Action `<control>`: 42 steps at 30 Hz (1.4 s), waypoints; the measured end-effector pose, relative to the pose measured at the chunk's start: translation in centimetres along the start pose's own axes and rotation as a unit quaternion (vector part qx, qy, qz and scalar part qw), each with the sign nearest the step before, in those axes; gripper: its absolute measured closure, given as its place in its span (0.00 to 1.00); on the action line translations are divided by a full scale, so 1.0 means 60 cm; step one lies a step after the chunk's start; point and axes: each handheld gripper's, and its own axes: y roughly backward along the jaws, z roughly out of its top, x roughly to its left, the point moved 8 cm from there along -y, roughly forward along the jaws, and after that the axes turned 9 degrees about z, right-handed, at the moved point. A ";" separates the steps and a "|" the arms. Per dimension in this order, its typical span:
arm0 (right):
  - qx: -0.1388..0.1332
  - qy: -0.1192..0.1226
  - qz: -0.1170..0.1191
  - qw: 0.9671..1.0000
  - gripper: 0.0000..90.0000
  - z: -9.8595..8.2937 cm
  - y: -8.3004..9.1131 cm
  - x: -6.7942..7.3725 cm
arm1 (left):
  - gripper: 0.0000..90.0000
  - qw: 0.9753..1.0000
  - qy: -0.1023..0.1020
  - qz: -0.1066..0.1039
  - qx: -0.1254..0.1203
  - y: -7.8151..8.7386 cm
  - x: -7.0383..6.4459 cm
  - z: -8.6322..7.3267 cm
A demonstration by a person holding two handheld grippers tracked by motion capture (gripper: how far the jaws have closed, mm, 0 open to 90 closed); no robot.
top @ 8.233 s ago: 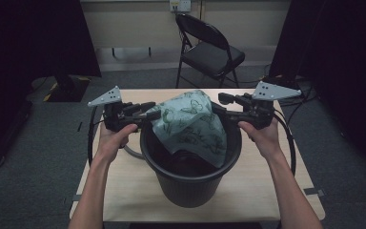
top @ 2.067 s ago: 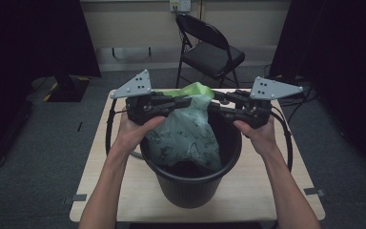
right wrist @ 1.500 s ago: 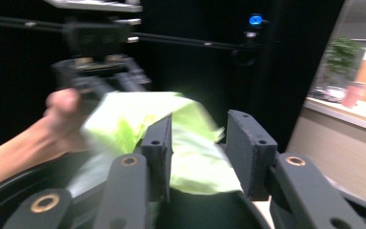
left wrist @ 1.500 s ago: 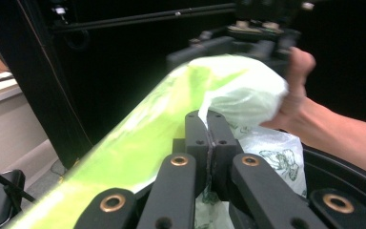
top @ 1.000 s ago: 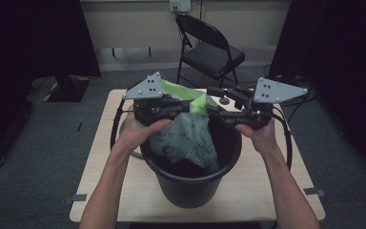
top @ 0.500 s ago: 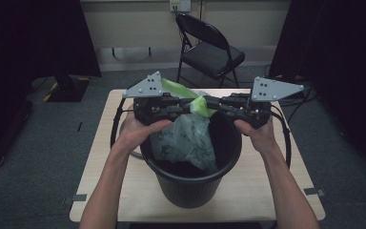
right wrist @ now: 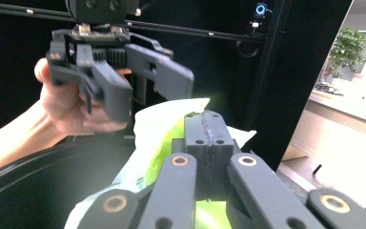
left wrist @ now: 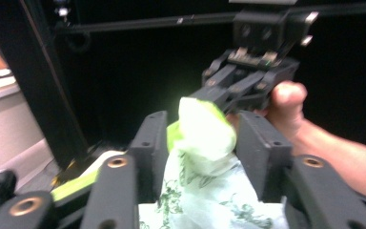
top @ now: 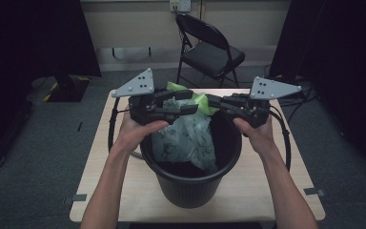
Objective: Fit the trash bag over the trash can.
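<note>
Thin green printed plastic bag [top: 188, 133]: top gripped between pressed-together right gripper [right wrist: 205, 131] jaws; left gripper [left wrist: 198, 138] jaws set narrowly apart around it, above round black plastic bucket [top: 190, 186] rim.

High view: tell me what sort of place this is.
Probably a recording studio or lab corner: black curtains flank a small wooden table, a folding chair stands behind, and a wall socket sits above bare grey floor.

My two grippers, left [top: 187, 101] and right [top: 213, 101], are black with grey plates on top, and brass-coloured rivets dot their jaws. The bag [top: 187, 138] is pale green-white with a dark green leafy print and a bright lime-green edge. The bin [top: 190, 186] is black on the light wooden table [top: 286, 191].
</note>
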 end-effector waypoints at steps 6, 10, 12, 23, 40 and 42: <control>0.000 0.003 0.001 1.000 1.00 0.001 0.004 0.003 | 0.97 1.000 -0.011 0.001 0.000 0.001 0.001 -0.003; -0.002 0.002 0.000 1.000 1.00 0.000 0.005 0.004 | 0.98 1.000 -0.004 0.003 -0.001 0.002 0.001 -0.003; -0.001 0.002 -0.001 1.000 1.00 -0.002 0.005 0.004 | 0.98 1.000 -0.002 0.004 -0.001 0.002 0.003 -0.004; 0.001 0.004 -0.007 1.000 1.00 -0.007 0.009 0.005 | 0.98 1.000 0.009 0.010 -0.005 0.003 0.009 -0.004; 0.047 0.066 -0.056 0.995 0.80 -0.005 -0.006 0.002 | 0.99 1.000 0.026 0.014 -0.001 0.006 0.024 -0.006; 0.042 0.063 -0.057 0.996 0.78 -0.005 -0.008 0.001 | 0.99 1.000 0.023 0.017 0.007 0.003 0.025 -0.008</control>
